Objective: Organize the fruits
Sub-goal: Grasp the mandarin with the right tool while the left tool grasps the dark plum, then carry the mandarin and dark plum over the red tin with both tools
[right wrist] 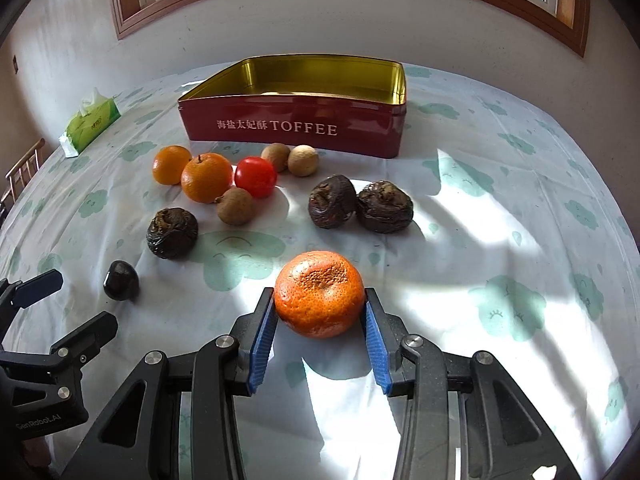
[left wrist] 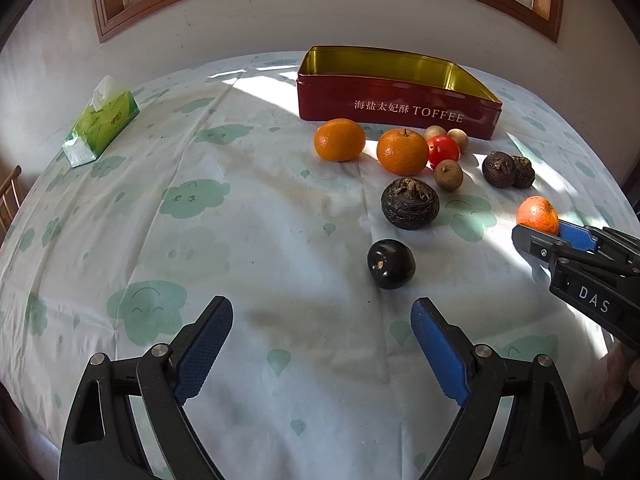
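In my left wrist view, a green soft tissue pack [left wrist: 100, 120] sits at upper left on the white tablecloth with pale green cloud prints [left wrist: 240, 220]. My left gripper [left wrist: 322, 340] occupies the lower centre, its blue-padded jaws standing wide apart with nothing between them. A glossy dark purple round fruit [left wrist: 391, 264] lies on the cloth just above the gap. Above it rests a wrinkled dark brown fruit [left wrist: 409, 203]. At upper centre stands the open red rectangular TOFFEE tin with gold interior [left wrist: 400, 110]. Below its front wall I see two smooth orange mandarins [left wrist: 340, 139], a small red tomato [left wrist: 443, 150] and three tan longan-like fruits [left wrist: 449, 175]. Two more wrinkled dark fruits [left wrist: 507, 170] lie touching each other to the right.

In my right wrist view, my right gripper [right wrist: 320, 314] sits at lower centre, its jaws narrowed so both blue pads press the sides of a rough-skinned orange mandarin [right wrist: 320, 294]. That mandarin is below the fruit cluster, well apart from the tin.
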